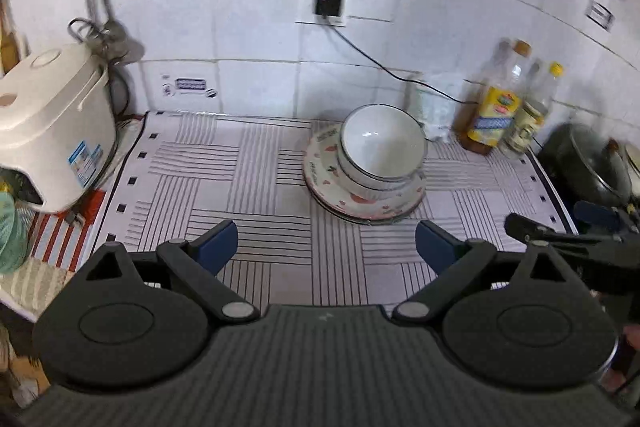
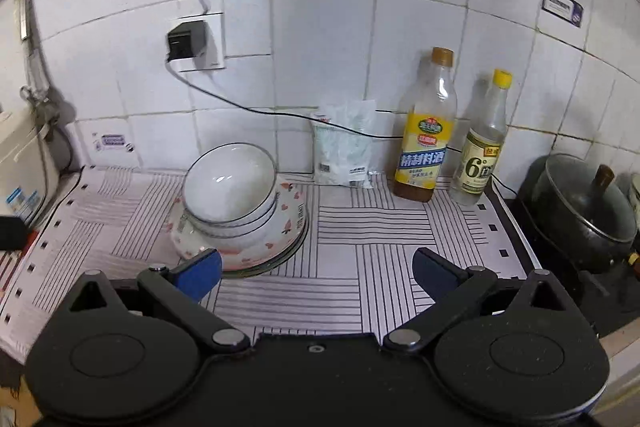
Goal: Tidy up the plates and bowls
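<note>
White bowls with dark rims point(image 1: 380, 143) sit nested and slightly tilted on strawberry-patterned plates point(image 1: 320, 173), all in one stack on the striped mat point(image 1: 248, 163). My left gripper point(image 1: 326, 245) hangs open above the mat in front of the stack, with nothing between its blue pads. In the right wrist view the same bowls point(image 2: 230, 187) and plates point(image 2: 290, 217) lie ahead to the left. My right gripper point(image 2: 316, 273) is open and empty, its left pad point(image 2: 200, 273) overlapping the plates' near edge in the picture. The right gripper point(image 1: 560, 227) also shows at the left wrist view's right edge.
A white rice cooker point(image 1: 52, 131) stands at the left end of the counter. Against the tiled wall are a plastic bag point(image 2: 344, 147) and two bottles point(image 2: 426, 131) point(image 2: 482, 147). A dark pot with a glass lid point(image 2: 580, 203) is on the right. A black cable point(image 2: 240, 107) runs from the wall socket point(image 2: 192, 43).
</note>
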Action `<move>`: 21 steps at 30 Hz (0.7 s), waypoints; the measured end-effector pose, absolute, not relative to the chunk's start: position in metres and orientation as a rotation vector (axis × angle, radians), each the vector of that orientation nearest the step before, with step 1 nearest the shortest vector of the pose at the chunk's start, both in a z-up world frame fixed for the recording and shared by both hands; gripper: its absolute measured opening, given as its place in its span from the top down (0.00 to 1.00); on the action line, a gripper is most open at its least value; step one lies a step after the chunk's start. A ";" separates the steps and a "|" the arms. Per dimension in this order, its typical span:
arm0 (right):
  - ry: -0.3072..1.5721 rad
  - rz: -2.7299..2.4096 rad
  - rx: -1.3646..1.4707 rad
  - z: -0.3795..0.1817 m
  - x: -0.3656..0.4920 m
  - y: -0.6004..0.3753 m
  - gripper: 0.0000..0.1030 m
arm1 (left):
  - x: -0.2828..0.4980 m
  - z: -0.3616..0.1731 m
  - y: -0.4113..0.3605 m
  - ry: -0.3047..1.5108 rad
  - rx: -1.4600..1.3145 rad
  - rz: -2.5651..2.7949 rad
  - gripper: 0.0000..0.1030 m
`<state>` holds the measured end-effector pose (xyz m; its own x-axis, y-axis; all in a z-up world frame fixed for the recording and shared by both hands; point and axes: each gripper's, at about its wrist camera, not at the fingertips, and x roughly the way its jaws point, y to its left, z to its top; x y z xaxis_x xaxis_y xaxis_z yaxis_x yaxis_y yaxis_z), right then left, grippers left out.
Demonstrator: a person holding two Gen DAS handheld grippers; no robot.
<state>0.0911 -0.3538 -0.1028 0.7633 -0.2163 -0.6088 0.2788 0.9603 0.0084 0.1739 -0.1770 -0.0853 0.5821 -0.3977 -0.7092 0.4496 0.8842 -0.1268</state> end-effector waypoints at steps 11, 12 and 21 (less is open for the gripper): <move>0.706 -0.257 0.112 -0.093 0.073 -0.354 0.00 | 0.158 -0.084 -0.180 0.803 0.117 -0.466 0.02; 0.704 -0.258 0.108 -0.092 0.072 -0.353 0.00 | 0.158 -0.085 -0.180 0.805 0.127 -0.460 0.02; 0.712 -0.235 0.088 -0.083 0.059 -0.335 0.00 | 0.155 -0.091 -0.182 0.803 0.169 -0.429 0.02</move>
